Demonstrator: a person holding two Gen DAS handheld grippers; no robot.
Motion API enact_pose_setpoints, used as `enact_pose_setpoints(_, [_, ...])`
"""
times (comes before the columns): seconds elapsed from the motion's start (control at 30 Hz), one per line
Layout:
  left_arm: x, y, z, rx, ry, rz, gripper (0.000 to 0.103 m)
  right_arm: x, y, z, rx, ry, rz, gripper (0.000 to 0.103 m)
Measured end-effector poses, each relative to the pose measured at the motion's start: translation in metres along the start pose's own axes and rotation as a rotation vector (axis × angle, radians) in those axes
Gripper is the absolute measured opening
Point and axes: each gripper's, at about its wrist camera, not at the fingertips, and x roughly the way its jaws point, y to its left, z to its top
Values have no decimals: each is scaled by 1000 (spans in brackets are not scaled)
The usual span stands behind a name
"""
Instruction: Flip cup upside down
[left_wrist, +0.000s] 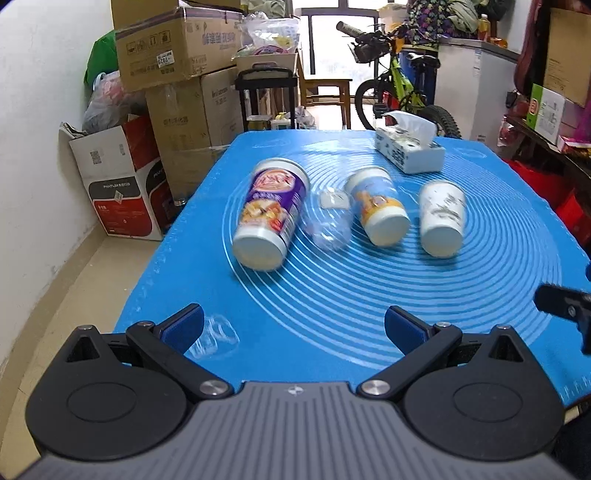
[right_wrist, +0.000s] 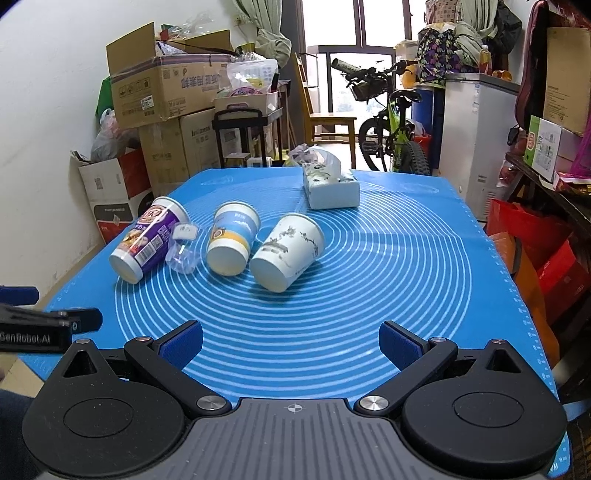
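Several cups lie on their sides on the blue mat (left_wrist: 332, 295) (right_wrist: 369, 280), bases toward me. From left: a purple printed cup (left_wrist: 269, 214) (right_wrist: 147, 240), a clear plastic cup (left_wrist: 330, 218) (right_wrist: 183, 247), a blue-and-yellow cup (left_wrist: 378, 206) (right_wrist: 231, 240), a white cup with ink print (left_wrist: 441, 218) (right_wrist: 288, 251). My left gripper (left_wrist: 293, 328) is open and empty, near the mat's front edge. My right gripper (right_wrist: 291, 343) is open and empty, in front of the white cup. Another clear plastic piece (left_wrist: 218, 338) lies by the left finger.
A tissue box (left_wrist: 408, 149) (right_wrist: 330, 186) stands at the back of the mat. The right gripper's side (left_wrist: 565, 306) shows at the right edge; the left gripper's side (right_wrist: 48, 328) shows at the left edge. Cardboard boxes (left_wrist: 177, 48), a bicycle (left_wrist: 402, 88) and shelves surround the table.
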Motion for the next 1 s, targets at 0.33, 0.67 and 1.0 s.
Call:
enact_pose_setpoints(0.33, [74, 20, 41, 68, 91, 68, 102, 27, 3, 9, 3, 20, 4, 101])
enact_pose_setpoints(0.67, [129, 29, 59, 132, 172, 65, 102, 40, -8, 7, 30, 59, -4, 101])
enact_pose_setpoints(1.0, [153, 29, 65, 142, 208, 3, 63, 48, -12, 3, 32, 75, -22, 101])
